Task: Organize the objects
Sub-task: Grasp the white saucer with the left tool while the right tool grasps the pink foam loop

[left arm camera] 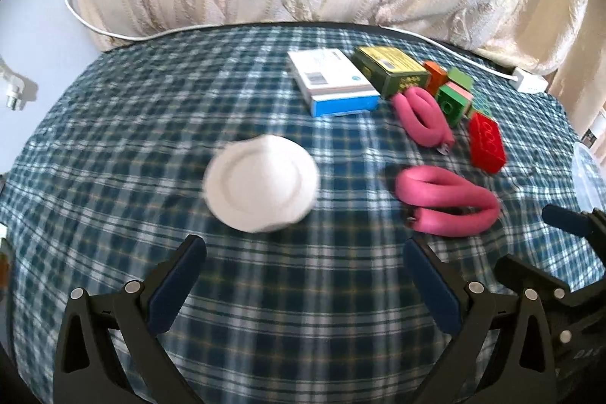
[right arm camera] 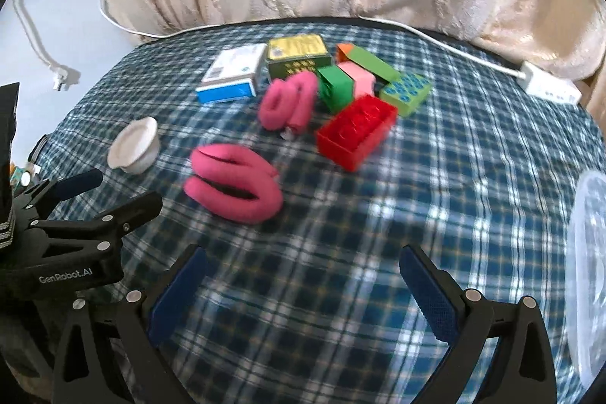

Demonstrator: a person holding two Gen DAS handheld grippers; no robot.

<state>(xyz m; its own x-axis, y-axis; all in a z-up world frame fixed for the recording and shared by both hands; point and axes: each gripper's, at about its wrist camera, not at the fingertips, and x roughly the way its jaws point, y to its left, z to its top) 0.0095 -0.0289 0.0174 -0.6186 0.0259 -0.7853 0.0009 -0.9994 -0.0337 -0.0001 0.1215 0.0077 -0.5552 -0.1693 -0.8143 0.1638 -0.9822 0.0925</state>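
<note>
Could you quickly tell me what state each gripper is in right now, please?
Left gripper: open, holding nothing.
Right gripper: open, holding nothing.

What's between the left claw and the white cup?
Nothing but bare plaid cloth. In the left wrist view the open left claw faces the white cup across an unbroken stretch; the nearer pink loop lies off to the right.

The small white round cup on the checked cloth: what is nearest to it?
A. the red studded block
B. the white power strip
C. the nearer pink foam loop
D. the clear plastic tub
C: the small white round cup stands apart at the left, with the nearer pink foam loop just beside it.
</note>
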